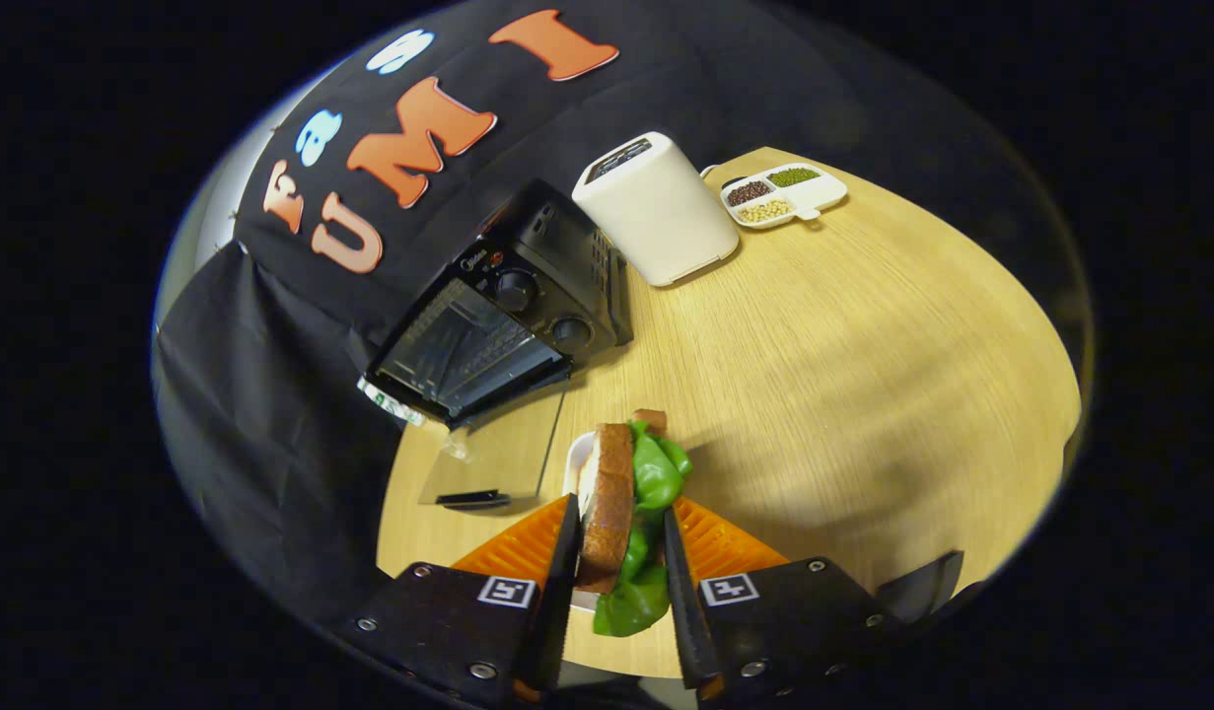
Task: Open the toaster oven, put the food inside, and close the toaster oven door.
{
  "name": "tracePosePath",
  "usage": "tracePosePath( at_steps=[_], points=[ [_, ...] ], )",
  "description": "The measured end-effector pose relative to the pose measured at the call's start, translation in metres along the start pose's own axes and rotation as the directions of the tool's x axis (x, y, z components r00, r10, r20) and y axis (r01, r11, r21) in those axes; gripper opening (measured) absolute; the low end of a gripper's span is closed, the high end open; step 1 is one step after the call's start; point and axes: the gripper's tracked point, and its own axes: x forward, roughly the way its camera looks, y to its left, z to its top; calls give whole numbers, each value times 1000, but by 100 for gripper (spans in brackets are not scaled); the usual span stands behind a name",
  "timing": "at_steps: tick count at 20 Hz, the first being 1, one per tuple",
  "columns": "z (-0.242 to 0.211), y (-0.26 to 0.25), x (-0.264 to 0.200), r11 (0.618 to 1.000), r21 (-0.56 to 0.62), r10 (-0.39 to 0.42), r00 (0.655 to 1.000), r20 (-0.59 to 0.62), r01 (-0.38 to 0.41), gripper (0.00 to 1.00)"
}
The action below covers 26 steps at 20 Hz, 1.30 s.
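My gripper (619, 515) is shut on a sandwich (611, 473), a slice of brown bread with green lettuce (656, 473) hanging out to the right. The sandwich stands on edge between the fingers, above the wooden table (843, 375). A white plate rim (573, 463) peeks out just behind it on the left. Beyond the fingers and to the left sits the black toaster oven (508, 316) with two knobs. Its glass door (493, 449) hangs open and flat toward me, with the dark handle (473, 500) at its near edge. The wire rack inside the oven shows.
A tall white boxy appliance (656, 207) stands right of the oven at the back. Behind it lies a white divided dish (784, 194) with beans. Black cloth walls the booth behind and to the left of the table.
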Motion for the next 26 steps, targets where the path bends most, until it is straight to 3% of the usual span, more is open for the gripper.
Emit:
tracePosePath(
  at_steps=[2, 4, 10, 17, 22, 26],
  points=[
    [3, 1, -2, 1000, 21, -21, 1000, 15, 21, 36],
    [15, 12, -7, 1000, 6, -15, 998, 59, 15, 31],
    [34, 82, -13, 992, -1, 121, 980, 156, -123, 31],
    [56, 151, 41, 962, 69, 240, 937, 255, -265, 31],
    [67, 181, 85, 944, 102, 270, 910, 313, -315, 31],
    [69, 191, 124, 926, 188, 247, 901, 358, -328, 31]
  ],
)
